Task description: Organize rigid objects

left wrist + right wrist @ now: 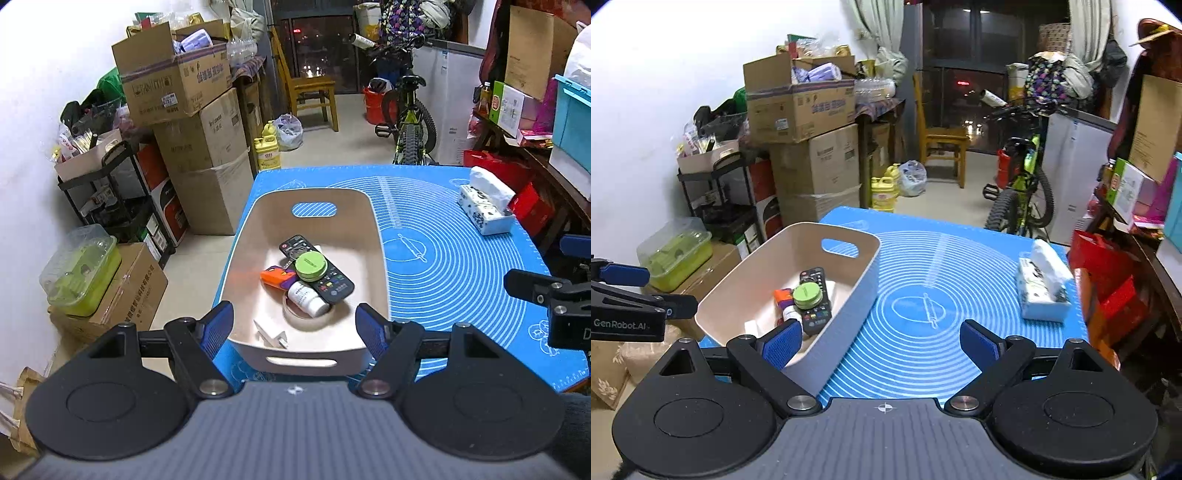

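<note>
A beige bin (375, 236) with handle slots at both ends sits on the left part of the blue baking mat (461, 266) that covers the bench. Everything gathered so far lies inside the bin. Near its front wall, towards the left, lies a small white plastic piece (271, 334). Further in is an orange and purple item (274, 277), and just beside it a white bottle (308, 298) lying on its side over a roll of tape (295, 314). A black remote control (332, 282) runs diagonally across the bin floor, with a round green tin (309, 266) resting on top of it. To the right of the bin, well apart on the mat, is a tissue pack (485, 206).

The left tool (295, 326) hovers over the bin's near end, fingers wide apart and empty. The right tool (881, 343) hangs to the right of the bin above bare mat, also wide and holding nothing.
</note>
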The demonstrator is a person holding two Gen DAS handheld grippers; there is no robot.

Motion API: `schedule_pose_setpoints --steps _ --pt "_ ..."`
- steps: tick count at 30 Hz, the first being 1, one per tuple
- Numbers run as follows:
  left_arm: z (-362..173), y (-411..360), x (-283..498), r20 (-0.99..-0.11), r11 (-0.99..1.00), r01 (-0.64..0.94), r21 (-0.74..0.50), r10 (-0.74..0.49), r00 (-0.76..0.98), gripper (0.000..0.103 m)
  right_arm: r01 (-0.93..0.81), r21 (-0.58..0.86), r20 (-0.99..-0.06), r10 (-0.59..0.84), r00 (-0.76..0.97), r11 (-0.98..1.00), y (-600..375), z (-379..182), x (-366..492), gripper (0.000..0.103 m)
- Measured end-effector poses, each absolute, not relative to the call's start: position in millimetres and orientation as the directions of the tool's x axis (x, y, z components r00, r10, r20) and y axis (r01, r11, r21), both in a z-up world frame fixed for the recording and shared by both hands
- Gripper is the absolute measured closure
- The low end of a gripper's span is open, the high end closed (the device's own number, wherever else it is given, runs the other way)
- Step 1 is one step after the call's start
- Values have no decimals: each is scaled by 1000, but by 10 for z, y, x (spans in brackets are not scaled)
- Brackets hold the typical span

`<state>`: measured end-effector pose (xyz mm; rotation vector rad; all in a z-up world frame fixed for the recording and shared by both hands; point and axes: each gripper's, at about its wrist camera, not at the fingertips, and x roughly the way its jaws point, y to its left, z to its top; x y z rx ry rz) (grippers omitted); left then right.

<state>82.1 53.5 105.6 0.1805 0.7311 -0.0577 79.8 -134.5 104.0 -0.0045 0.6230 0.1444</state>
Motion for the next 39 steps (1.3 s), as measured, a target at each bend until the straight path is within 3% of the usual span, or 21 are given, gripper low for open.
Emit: schedule_pose_setpoints --steps 13,39 --pt "1066 245 305 -634 983 121 136 -7 773 30 -87 56 -545 104 832 995 -1697 1054 113 10" --pt "587 -17 -199 -555 988 102 118 -20 832 30 -65 78 -479 94 873 995 -1886 456 -540 10"
